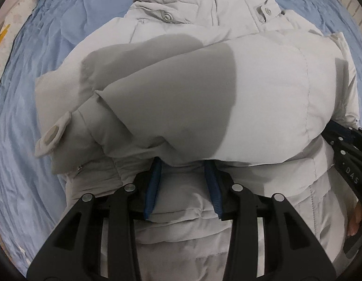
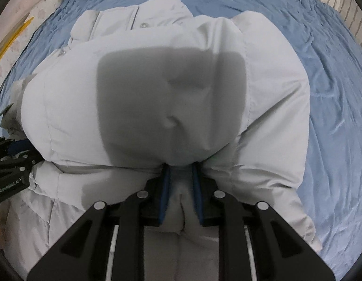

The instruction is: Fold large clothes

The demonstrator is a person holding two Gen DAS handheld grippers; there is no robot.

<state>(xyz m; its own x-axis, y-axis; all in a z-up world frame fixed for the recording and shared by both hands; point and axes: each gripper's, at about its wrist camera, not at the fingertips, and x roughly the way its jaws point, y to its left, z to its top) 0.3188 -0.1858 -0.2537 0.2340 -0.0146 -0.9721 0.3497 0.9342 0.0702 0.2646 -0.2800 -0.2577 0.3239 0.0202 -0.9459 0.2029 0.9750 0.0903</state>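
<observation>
**Puffy fold may spring back or slip from the grip**

A pale grey padded jacket (image 1: 262,89) lies on a blue bedsheet (image 1: 21,117), filling the middle of the bed. Its near part is doubled up and over the body, and both grippers hold that bulging fold from the near side. The left gripper (image 1: 184,166) has its blue pads apart with a thick bunch of jacket between them; their tips disappear under the fold, so I cannot tell how firmly they press. The right gripper (image 2: 181,171) has its pads close together, pinched on a ridge of fabric.

The risks, as I judge them: the filling is springy, so the fold may roll back toward the near edge once let go. The smooth shell could slide out of the looser left grip, leaving the fold skewed. A sleeve cuff with a button tab (image 1: 52,138) juts out at the left and may flop loose.

The jacket's long axis runs near to far, with the snap-buttoned end (image 1: 166,16), probably the collar, pointing far.
</observation>
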